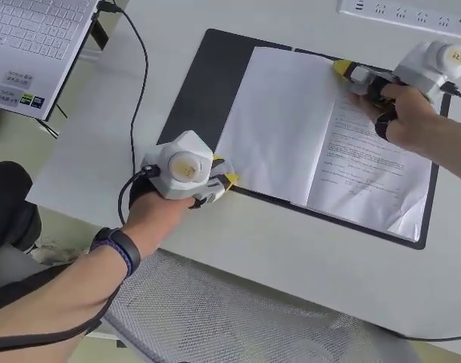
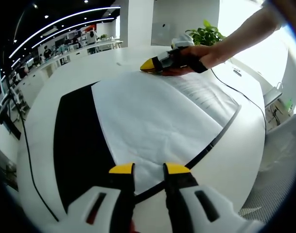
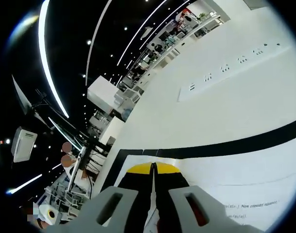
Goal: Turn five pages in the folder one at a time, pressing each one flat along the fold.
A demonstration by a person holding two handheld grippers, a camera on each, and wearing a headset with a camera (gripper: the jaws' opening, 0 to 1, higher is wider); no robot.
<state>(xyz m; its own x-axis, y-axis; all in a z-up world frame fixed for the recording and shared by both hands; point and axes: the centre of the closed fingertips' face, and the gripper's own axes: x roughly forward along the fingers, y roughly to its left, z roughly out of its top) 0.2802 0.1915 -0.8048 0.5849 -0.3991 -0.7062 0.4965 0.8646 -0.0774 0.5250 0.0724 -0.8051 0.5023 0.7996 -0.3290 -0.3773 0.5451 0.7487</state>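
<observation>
The black folder (image 1: 196,91) lies open on the white table. A blank white page (image 1: 279,121) arches over the fold, with a printed page (image 1: 374,166) to its right. My left gripper (image 1: 228,180) sits at the folder's near edge. Its yellow-tipped jaws (image 2: 149,169) are a little apart, and the corner of the blank page (image 2: 152,121) and the folder's rim lie between them. My right gripper (image 1: 342,68) is shut, tips down on the paper at the far end of the fold. Its jaws (image 3: 153,168) meet over the white page (image 3: 225,179). It also appears in the left gripper view (image 2: 150,64).
A laptop (image 1: 33,38) stands at the far left, with a black cable (image 1: 139,68) running down beside the folder. A white power strip (image 1: 404,13) lies at the back right. A mesh chair seat (image 1: 238,318) is below the table's near edge.
</observation>
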